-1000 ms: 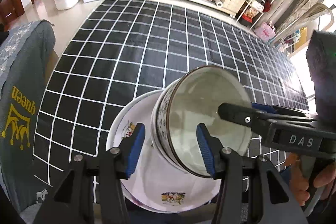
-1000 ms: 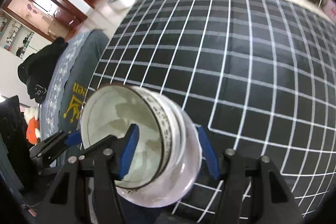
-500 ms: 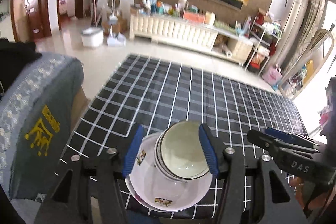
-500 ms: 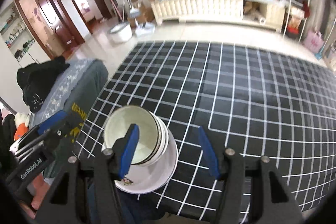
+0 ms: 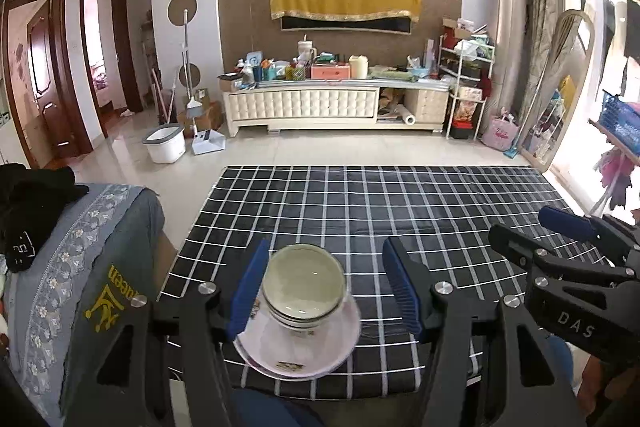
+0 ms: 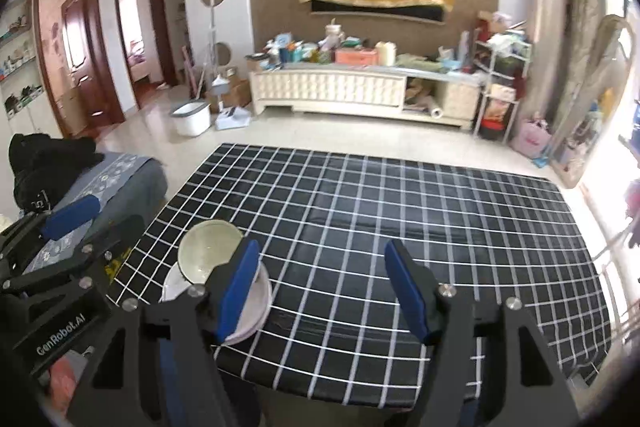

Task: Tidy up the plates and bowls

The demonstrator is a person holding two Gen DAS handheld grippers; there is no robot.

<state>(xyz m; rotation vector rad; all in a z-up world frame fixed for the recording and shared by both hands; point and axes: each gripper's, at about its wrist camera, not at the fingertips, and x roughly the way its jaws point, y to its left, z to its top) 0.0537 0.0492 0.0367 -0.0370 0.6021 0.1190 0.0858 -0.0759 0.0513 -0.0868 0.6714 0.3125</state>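
Lifted up and back from the dishes since a second ago, both tongs; jaws just been widening, nothing between them. Left tongs [image 5: 324, 287] released, hovering above the stacked bowls [image 5: 304, 285]. Right tongs [image 6: 320, 291] released too, over bare cloth just right of the stack. Bowls nested inside the plate [image 5: 298, 347], at the near left edge of the checked tabletop [image 5: 400, 211]. Beyond, tiled floor, white bucket [image 5: 165, 143], cluttered cream cabinet [image 5: 304, 105].
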